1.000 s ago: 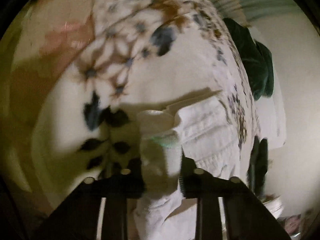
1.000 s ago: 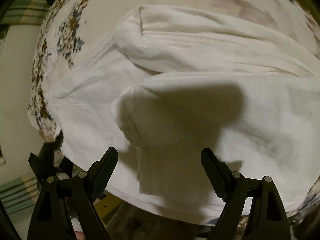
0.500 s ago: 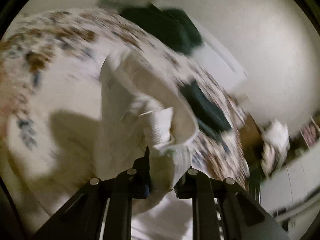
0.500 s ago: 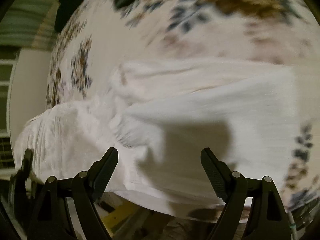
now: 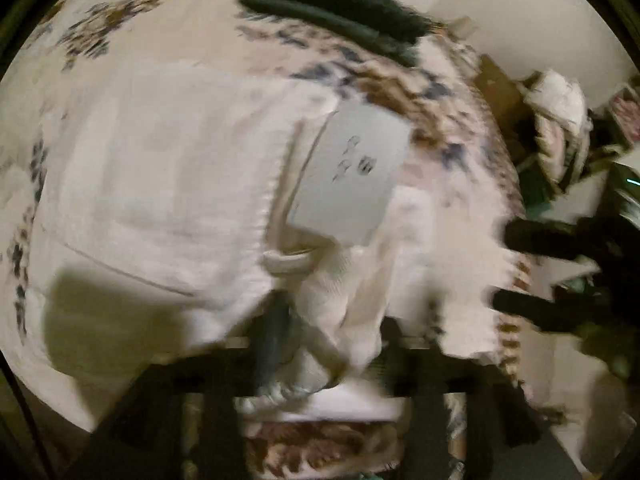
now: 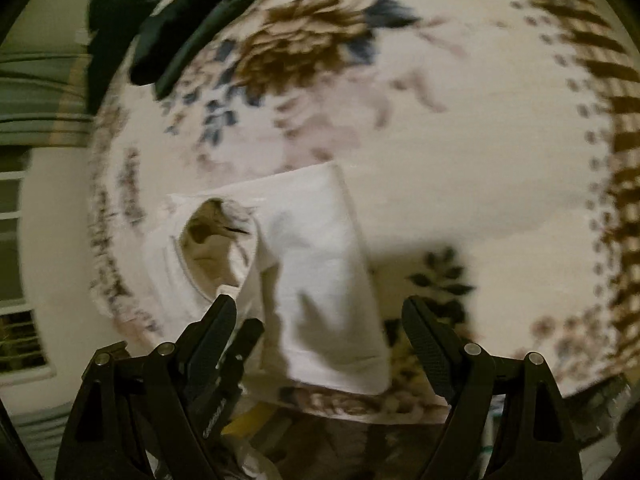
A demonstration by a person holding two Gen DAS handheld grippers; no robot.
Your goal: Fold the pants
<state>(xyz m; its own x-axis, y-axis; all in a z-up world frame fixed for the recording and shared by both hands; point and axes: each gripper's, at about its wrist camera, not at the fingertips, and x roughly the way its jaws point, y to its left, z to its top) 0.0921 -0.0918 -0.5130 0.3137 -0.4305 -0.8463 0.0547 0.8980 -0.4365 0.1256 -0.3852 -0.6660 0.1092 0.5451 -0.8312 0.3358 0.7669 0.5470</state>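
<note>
White pants (image 5: pixel 160 184) lie folded on a floral bedspread (image 5: pixel 132 28). In the left wrist view my left gripper (image 5: pixel 332 332) is shut on a bunched edge of the pants at the waistband, where a white tag (image 5: pixel 352 176) shows. In the right wrist view the pants (image 6: pixel 316 264) form a compact folded bundle with the waist opening at its left. My right gripper (image 6: pixel 320 328) is open and empty, just above the bundle's near end. My left gripper's black fingers (image 6: pixel 224 356) show at lower left there. My right gripper also shows in the left wrist view (image 5: pixel 520 268).
A dark green garment (image 5: pixel 340 4) lies at the far side of the bed; it also shows in the right wrist view (image 6: pixel 168 20). The bed's edge (image 6: pixel 360 404) runs just below the pants. Clutter (image 5: pixel 560 120) sits beside the bed by a white wall.
My left gripper has swung round with the pants' edge, carrying it over the rest into a shorter bundle. My right gripper has pulled back and stayed open.
</note>
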